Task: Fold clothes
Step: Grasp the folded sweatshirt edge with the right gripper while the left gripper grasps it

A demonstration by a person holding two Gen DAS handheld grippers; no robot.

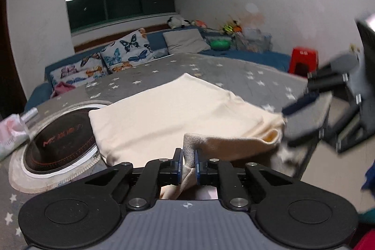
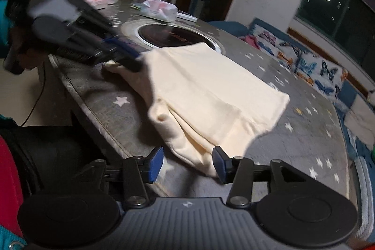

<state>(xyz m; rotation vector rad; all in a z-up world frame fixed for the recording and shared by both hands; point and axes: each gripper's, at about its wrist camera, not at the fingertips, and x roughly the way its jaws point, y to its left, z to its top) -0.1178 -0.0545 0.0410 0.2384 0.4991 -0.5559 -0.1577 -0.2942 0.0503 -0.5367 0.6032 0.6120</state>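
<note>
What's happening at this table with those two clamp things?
A person is folding a cream garment on a star-patterned table using two handheld grippers. The left gripper is shut on a bunched edge of the cloth at the table's near side. The right gripper is open beside another edge, gripping nothing.

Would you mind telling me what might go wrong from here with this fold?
1. Only the left gripper pinches the cream garment; the right gripper is open, so a pull could skew the fold.
2. The garment hangs over the table edge and might slide off.
</note>
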